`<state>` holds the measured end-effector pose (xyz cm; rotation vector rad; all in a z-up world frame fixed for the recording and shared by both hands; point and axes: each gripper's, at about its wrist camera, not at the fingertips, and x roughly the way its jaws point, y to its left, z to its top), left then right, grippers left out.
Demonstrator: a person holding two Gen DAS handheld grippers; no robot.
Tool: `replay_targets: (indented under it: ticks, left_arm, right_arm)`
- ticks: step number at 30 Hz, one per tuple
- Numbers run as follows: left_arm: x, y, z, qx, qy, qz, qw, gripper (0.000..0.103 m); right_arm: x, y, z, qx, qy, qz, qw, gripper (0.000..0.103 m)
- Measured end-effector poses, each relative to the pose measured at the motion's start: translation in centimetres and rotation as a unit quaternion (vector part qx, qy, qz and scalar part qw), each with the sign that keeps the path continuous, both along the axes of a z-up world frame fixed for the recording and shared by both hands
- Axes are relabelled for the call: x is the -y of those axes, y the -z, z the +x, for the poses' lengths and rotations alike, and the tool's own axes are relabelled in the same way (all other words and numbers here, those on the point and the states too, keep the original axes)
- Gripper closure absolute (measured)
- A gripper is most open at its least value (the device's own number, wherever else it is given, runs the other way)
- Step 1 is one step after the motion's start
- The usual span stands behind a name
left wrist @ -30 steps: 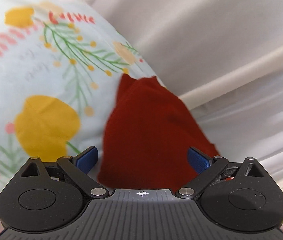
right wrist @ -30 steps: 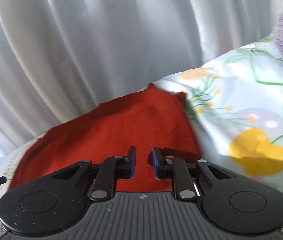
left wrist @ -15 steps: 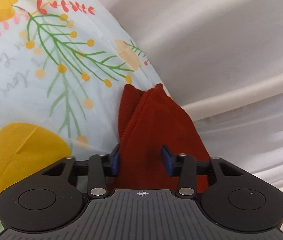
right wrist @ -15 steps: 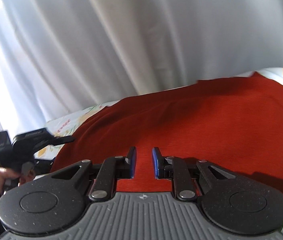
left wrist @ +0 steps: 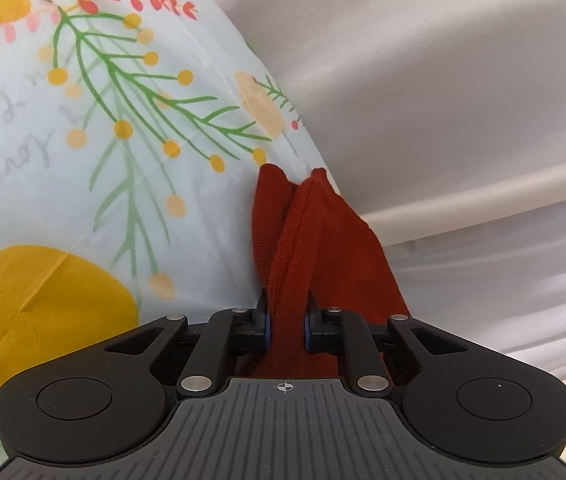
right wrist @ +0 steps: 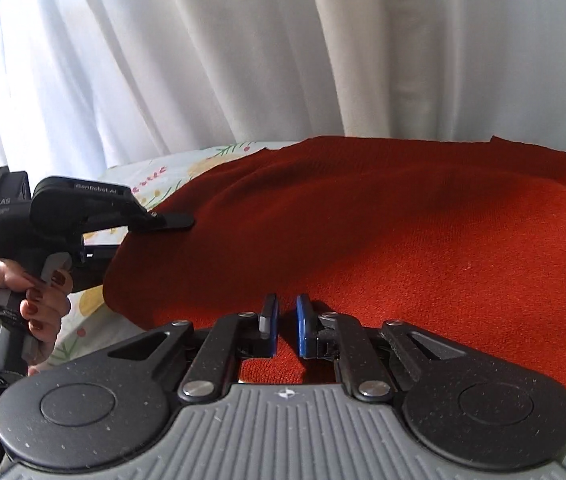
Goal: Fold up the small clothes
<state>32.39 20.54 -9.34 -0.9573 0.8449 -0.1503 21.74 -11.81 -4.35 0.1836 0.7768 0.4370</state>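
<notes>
A red knitted garment lies spread on a floral sheet. In the left wrist view my left gripper is shut on a bunched fold of the red garment near its edge. In the right wrist view my right gripper is shut on the garment's near edge, with a narrow gap between the blue pads. The left gripper also shows in the right wrist view, held by a hand at the garment's left side.
White curtains hang close behind the bed. The floral sheet shows past the garment's left edge. The person's hand grips the left tool's handle at the far left.
My left gripper has closed from open onto the garment's fold. My right gripper has swung left along the garment, bringing the left tool into its view.
</notes>
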Motion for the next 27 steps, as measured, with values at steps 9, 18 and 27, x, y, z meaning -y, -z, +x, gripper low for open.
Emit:
replay_targets:
  ticks: [9,18,27]
  left_arm:
    - [3.5,-5.5,0.0,0.03,0.034,0.039,0.9982,0.088]
    - [15.8,-8.8,1.0,0.062,0.114,0.099,0.9866,0.088]
    - [21.9,-5.0,-0.5,0.06,0.139,0.184,0.9713,0.079]
  right_arm:
    - [3.3,-0.5,-0.7,0.004,0.051,0.035,0.998,0.094]
    - [10.5,-3.1,-2.9,0.038,0.153,0.073,0.985,0.094]
    - [13.2,-2.5,-4.1,0.025,0.187,0.066,0.98,0.094]
